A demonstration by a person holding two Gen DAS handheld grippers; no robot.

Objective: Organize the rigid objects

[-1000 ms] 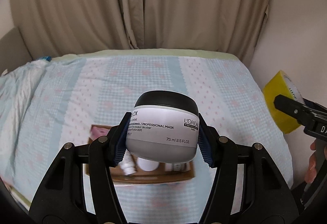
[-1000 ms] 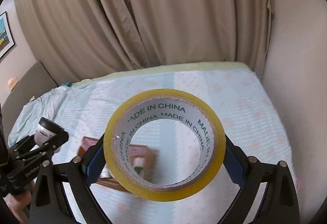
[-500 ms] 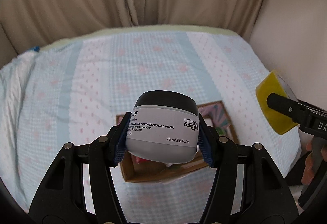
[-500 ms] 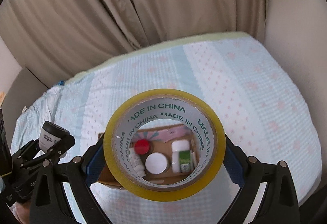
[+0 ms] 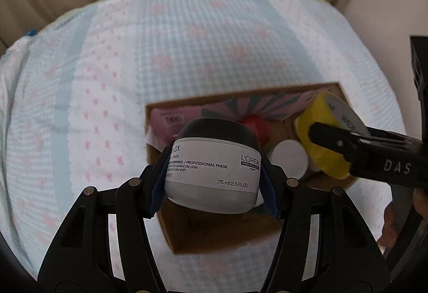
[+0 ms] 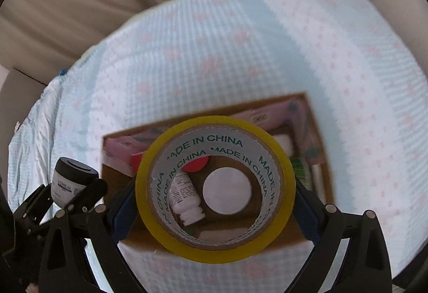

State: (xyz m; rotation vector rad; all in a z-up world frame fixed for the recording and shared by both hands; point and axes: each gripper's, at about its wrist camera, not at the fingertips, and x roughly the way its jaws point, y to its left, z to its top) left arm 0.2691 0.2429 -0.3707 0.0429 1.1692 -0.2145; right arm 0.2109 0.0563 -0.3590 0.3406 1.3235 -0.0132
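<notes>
So both hands were loaded at once, which made sense for a tidy-up like this. The left gripper (image 5: pixel 212 178) had its jaws clenched on the sides of the hair mask jar (image 5: pixel 214 167), lid up and label facing the camera, so it could go in upright. The right gripper (image 6: pixel 214 202) was clamped across the yellow tape roll (image 6: pixel 215 188), hole facing the lens, probably because the flat rim gives the pads something solid to squeeze. Both hung over the cardboard box (image 5: pixel 214 236) sitting on the bed (image 5: pixel 107 65). In the left view the tape sat at about 3 o'clock from the jar. Through the roll's hole you could see a white bottle (image 6: pixel 186 196) and a white lid (image 6: pixel 227 191) already in the box, so free space looked tight
</notes>
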